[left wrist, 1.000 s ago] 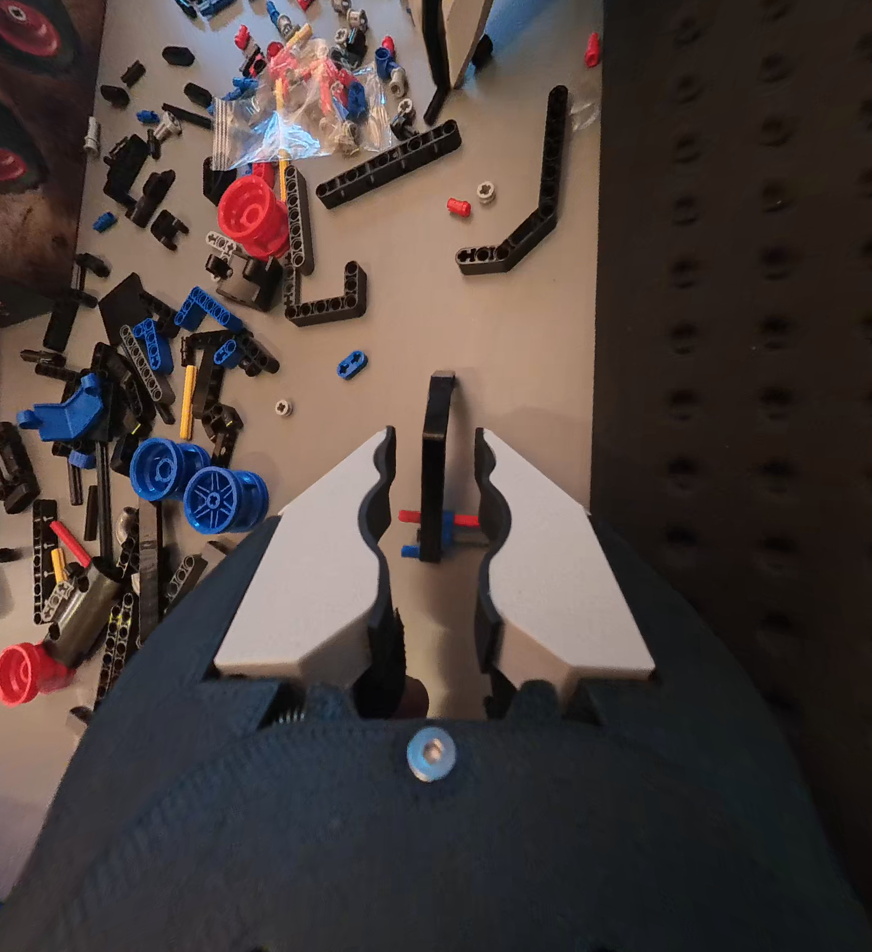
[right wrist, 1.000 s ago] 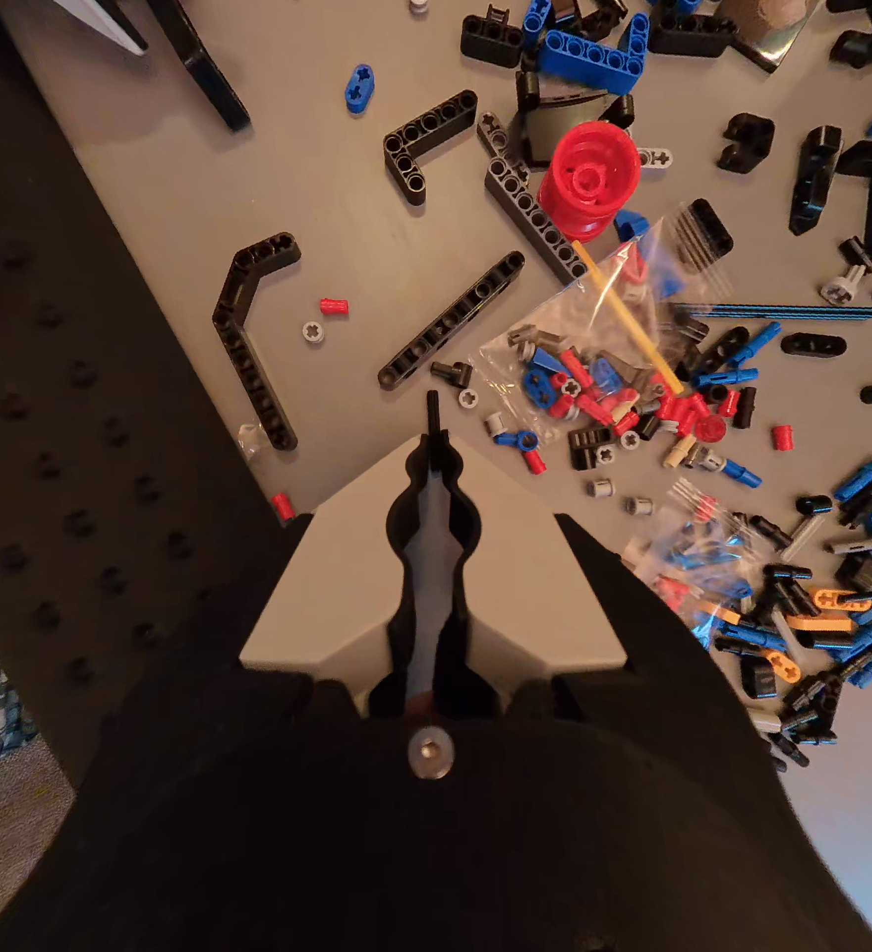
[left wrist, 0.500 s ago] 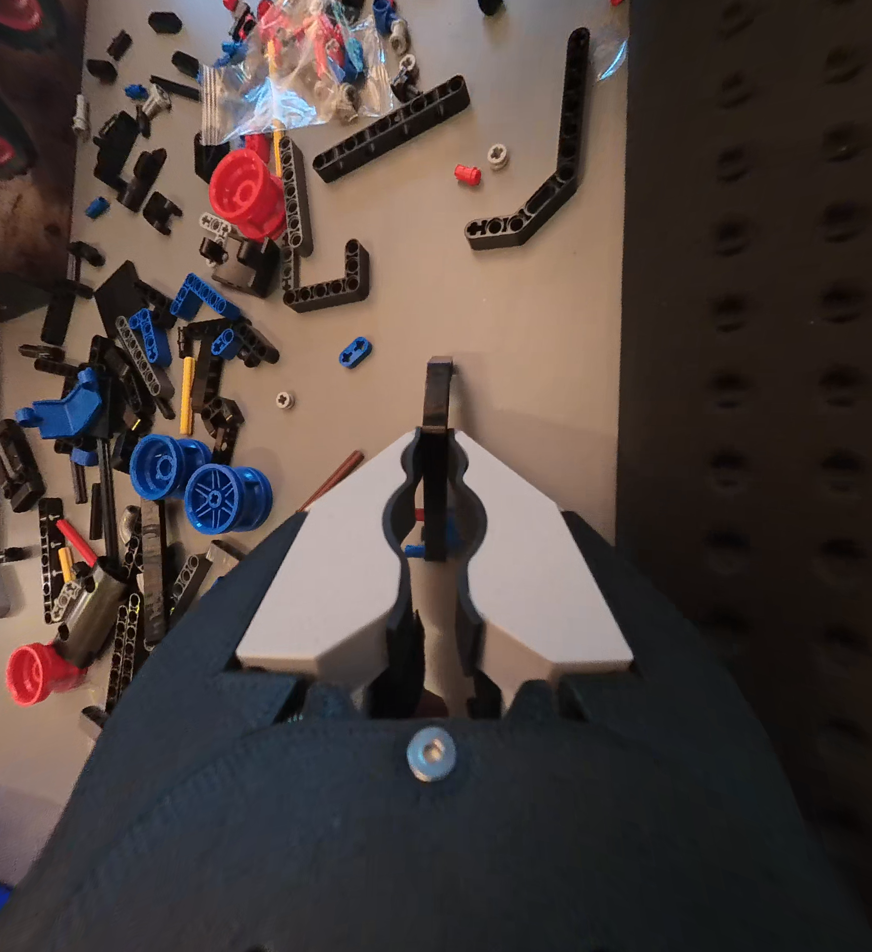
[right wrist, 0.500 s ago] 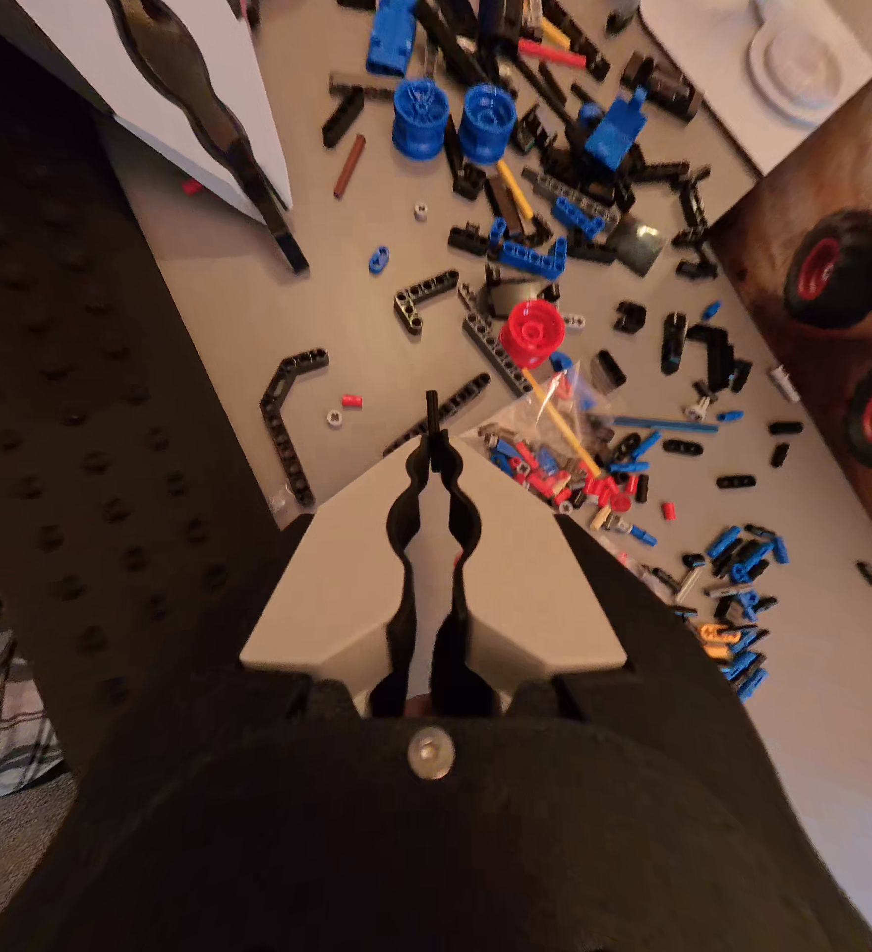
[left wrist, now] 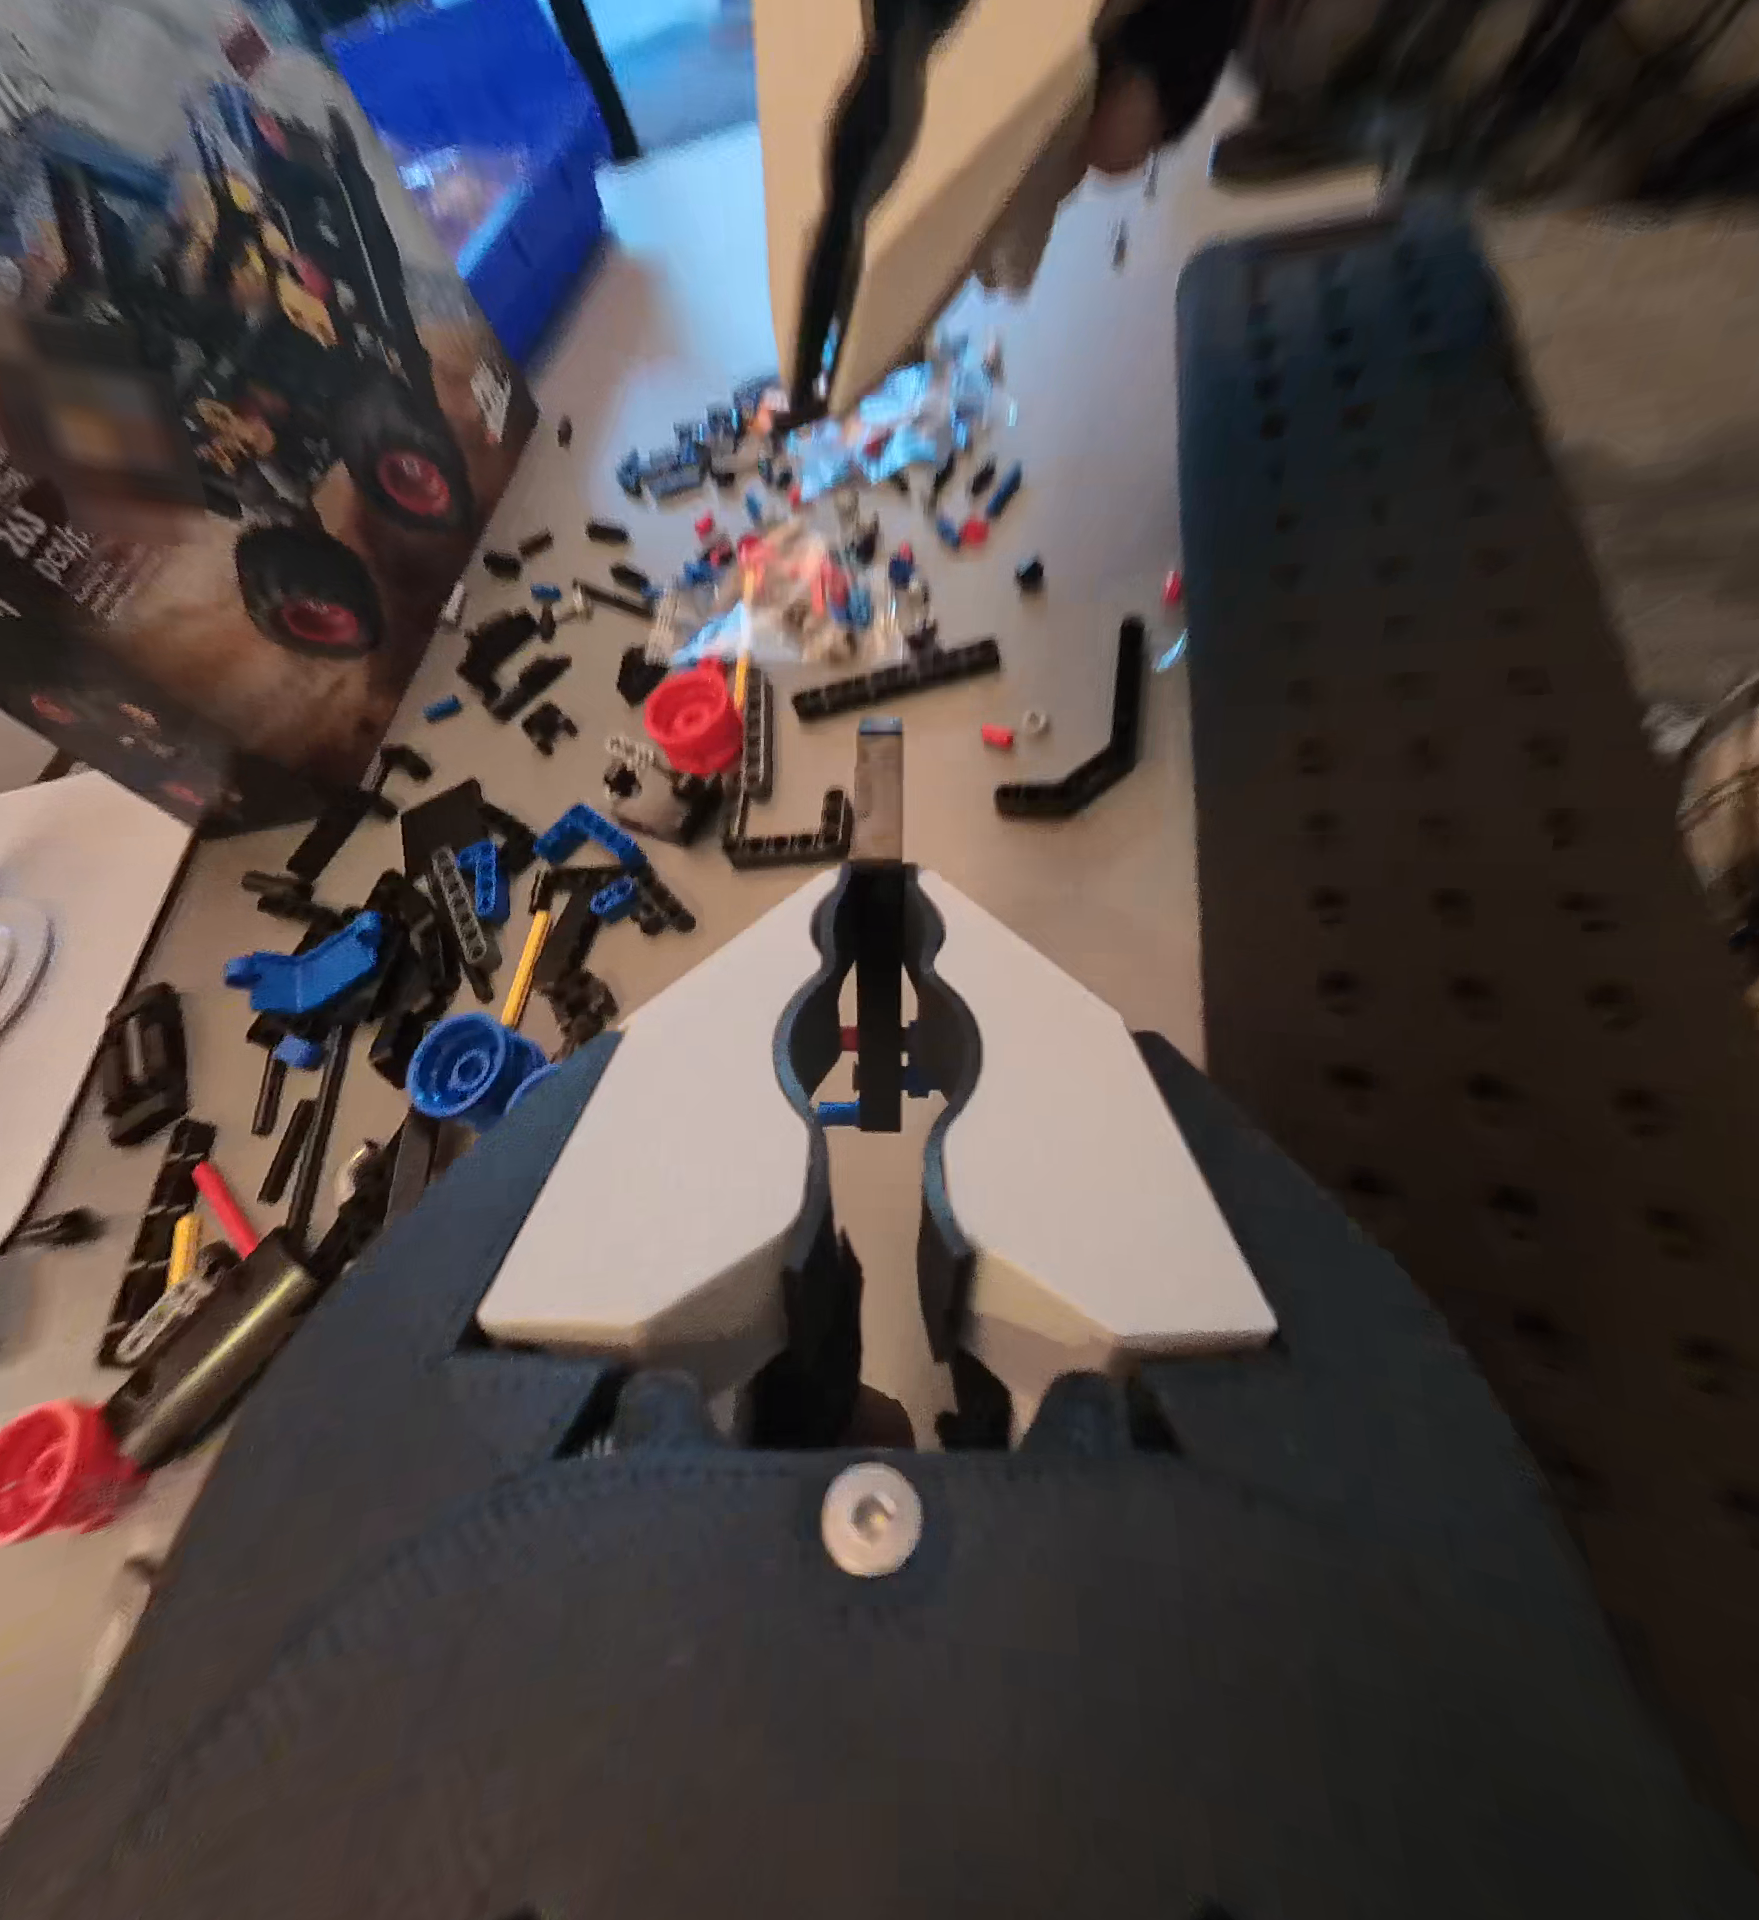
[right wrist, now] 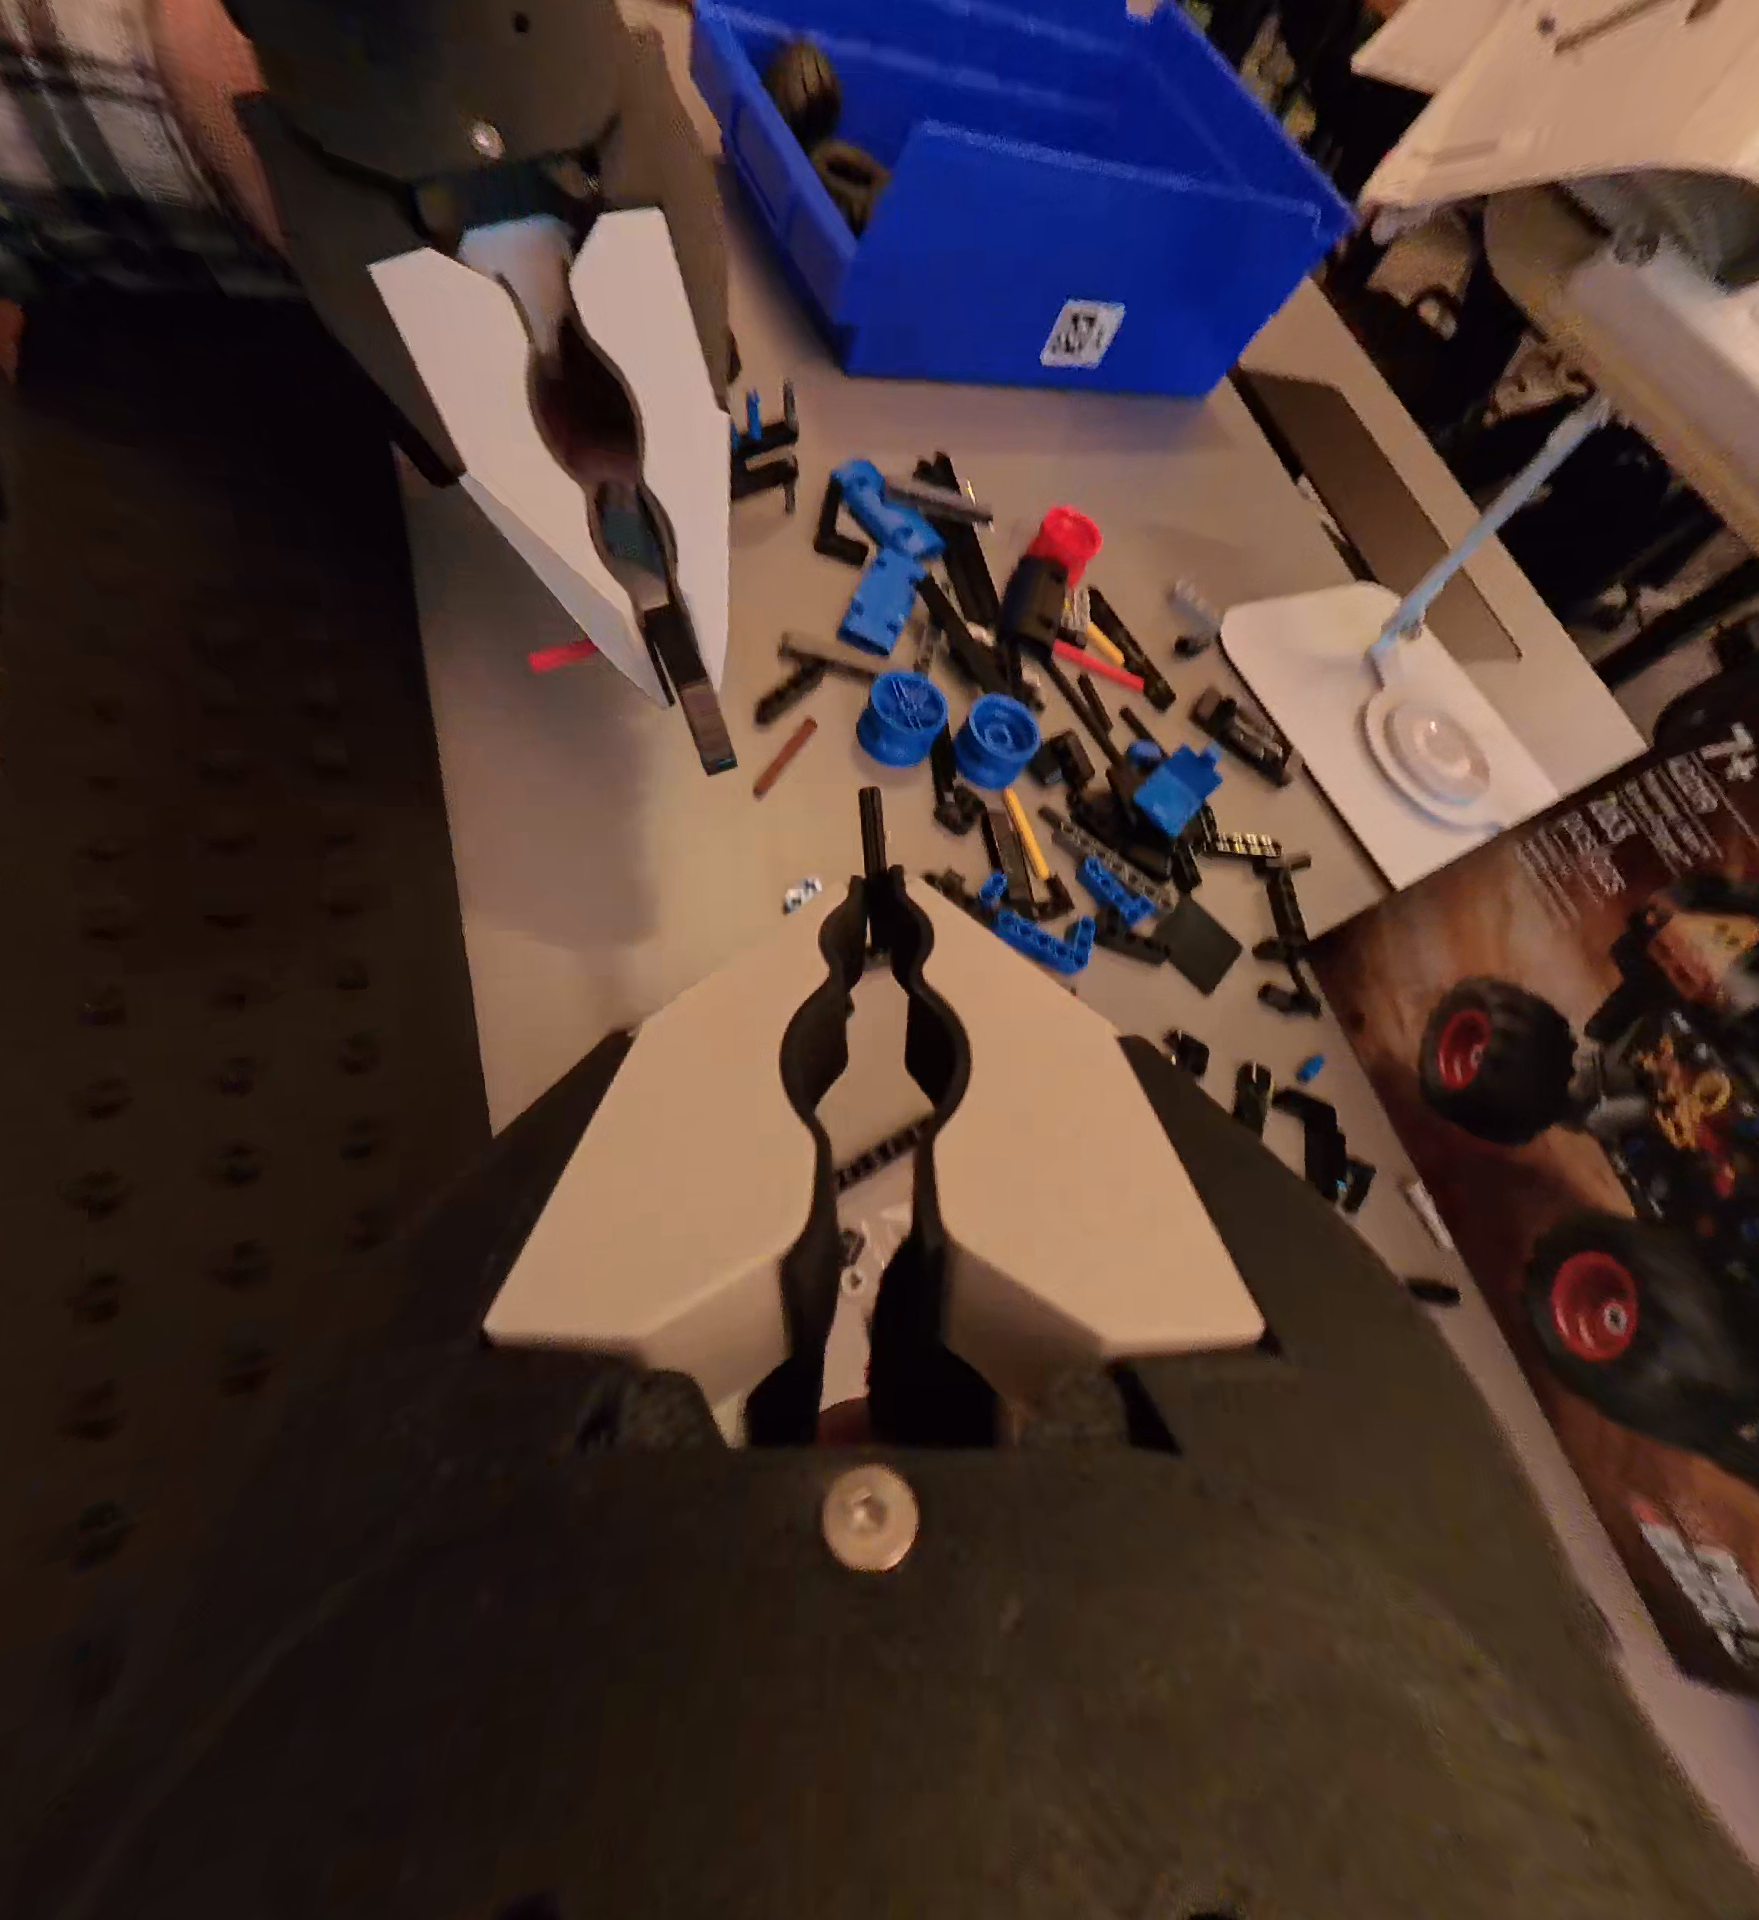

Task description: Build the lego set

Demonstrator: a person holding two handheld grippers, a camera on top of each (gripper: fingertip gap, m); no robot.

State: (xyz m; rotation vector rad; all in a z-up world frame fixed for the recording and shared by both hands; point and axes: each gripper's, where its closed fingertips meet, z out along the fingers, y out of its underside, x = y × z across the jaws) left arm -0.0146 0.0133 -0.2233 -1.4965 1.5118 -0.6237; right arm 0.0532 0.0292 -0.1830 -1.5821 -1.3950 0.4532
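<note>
Now, left gripper (left wrist: 877, 883): jaws closed on a long black beam (left wrist: 877, 935) with red and blue pins, centre of frame, lifted above the table (left wrist: 1041, 935).
Right gripper (right wrist: 877, 894): jaws clamped on a thin black pin (right wrist: 871, 831), centre of frame.
Loose pieces: blue wheels (right wrist: 948, 727), red wheel (left wrist: 693, 717), scattered mid-frame.
Blue bin (right wrist: 1041, 260): top of frame.
Box (right wrist: 1623, 1195): right edge.
</note>
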